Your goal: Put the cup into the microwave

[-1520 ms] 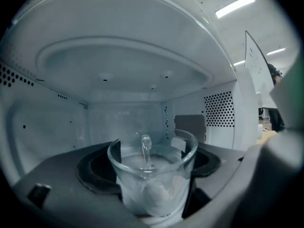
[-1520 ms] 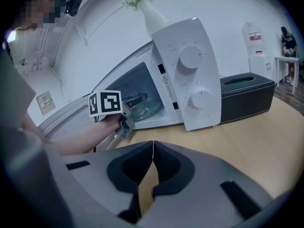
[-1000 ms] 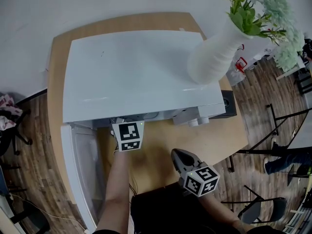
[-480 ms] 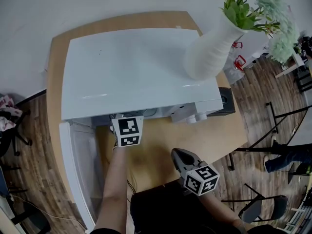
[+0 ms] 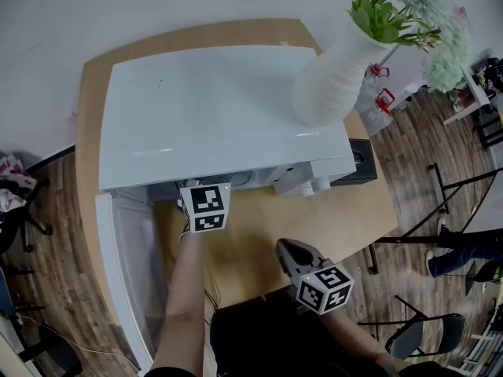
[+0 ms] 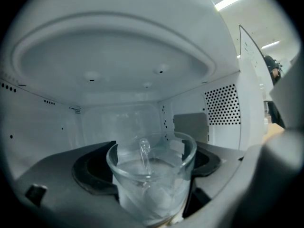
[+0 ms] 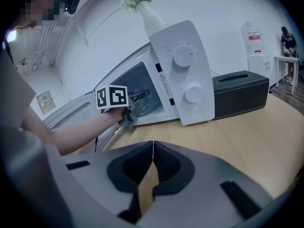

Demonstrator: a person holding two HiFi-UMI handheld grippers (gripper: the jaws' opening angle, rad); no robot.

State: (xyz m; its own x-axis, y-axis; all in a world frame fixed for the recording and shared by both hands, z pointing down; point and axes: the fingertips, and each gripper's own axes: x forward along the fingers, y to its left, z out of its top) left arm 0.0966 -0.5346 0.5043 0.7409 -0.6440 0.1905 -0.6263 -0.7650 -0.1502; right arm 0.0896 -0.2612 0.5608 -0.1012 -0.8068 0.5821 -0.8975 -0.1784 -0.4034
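1. My left gripper [image 6: 149,170] reaches into the open white microwave [image 5: 220,116], and its jaws are clamped on a clear glass cup [image 6: 153,189], one pad on each side of it.
2. The cup is upright and is inside the cooking chamber, with the perforated right wall [image 6: 235,106] beside it. I cannot tell if its bottom touches the chamber floor.
3. The microwave door [image 5: 130,273] is swung open to the left, beside my left forearm [image 5: 185,305].
4. My right gripper [image 7: 153,160] hovers over the wooden table [image 5: 314,218] in front of the microwave. Its jaws are pressed together and nothing is between them.
5. On top of the microwave, at its right rear corner, stands a white vase [image 5: 330,85] with green plants.
6. A black box [image 7: 237,94] sits on the table just beside the microwave's right side, near the two round knobs [image 7: 182,56].
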